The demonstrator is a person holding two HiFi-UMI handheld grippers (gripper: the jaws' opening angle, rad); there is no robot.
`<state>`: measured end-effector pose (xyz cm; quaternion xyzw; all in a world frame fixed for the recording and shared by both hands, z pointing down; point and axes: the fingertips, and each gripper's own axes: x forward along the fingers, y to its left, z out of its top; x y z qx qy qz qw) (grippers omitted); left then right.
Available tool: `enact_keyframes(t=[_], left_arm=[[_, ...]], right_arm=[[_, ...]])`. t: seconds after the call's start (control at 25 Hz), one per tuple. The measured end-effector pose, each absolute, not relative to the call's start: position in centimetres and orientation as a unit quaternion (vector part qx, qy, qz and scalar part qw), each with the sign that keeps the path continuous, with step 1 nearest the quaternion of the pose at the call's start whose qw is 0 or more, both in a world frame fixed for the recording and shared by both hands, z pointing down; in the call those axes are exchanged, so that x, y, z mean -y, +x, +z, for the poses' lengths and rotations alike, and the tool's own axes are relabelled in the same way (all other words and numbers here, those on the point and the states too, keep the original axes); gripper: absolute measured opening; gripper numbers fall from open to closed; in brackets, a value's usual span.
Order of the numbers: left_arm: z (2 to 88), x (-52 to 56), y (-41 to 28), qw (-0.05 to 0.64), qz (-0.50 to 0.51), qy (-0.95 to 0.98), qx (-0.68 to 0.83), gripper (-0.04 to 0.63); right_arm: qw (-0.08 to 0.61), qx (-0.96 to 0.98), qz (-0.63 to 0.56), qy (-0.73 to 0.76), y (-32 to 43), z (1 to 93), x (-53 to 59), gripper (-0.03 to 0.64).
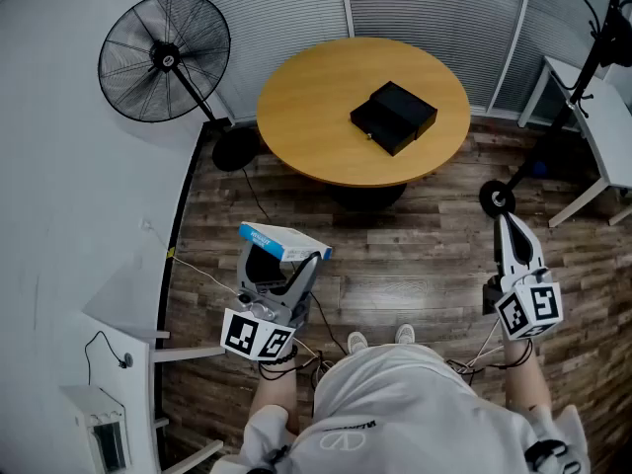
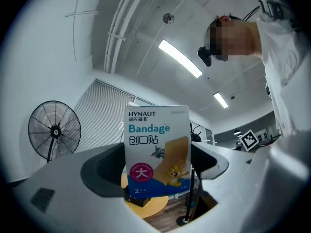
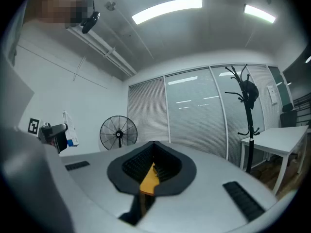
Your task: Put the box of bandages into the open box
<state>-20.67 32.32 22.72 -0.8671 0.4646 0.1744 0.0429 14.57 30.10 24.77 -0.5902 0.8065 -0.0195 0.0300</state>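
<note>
The white and blue box of bandages [image 1: 281,240] hangs in the air over the wood floor, with my left gripper [image 1: 281,259] shut on it. Seen from the left gripper view, the box of bandages [image 2: 156,152] stands upright between the two jaws of that gripper [image 2: 156,165], print facing the camera. A black box [image 1: 393,117] sits on the round wooden table [image 1: 306,107] ahead, well beyond both grippers. My right gripper [image 1: 509,227] hovers at the right, shut and holding nothing. In the right gripper view its jaws [image 3: 153,166] meet, with only a sliver of the table [image 3: 148,178] showing between them.
A black standing fan [image 1: 163,57] is at the back left. A coat stand with a round base [image 1: 494,197] rises just ahead of the right gripper. A white table [image 1: 602,117] is at the far right, and a white cabinet [image 1: 99,433] at the near left. Cables lie on the floor.
</note>
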Motion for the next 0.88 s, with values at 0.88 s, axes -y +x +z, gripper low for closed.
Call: enact_keyframes(t=[0.88], left_arm=[[23.6,-31.9,-24.1,0.034,0.177,-0.883,-0.434,0.425]], right_arm=[[0.041,-0.790,-0.019,-0.612,10.7,24.9,-31.2,0.018]])
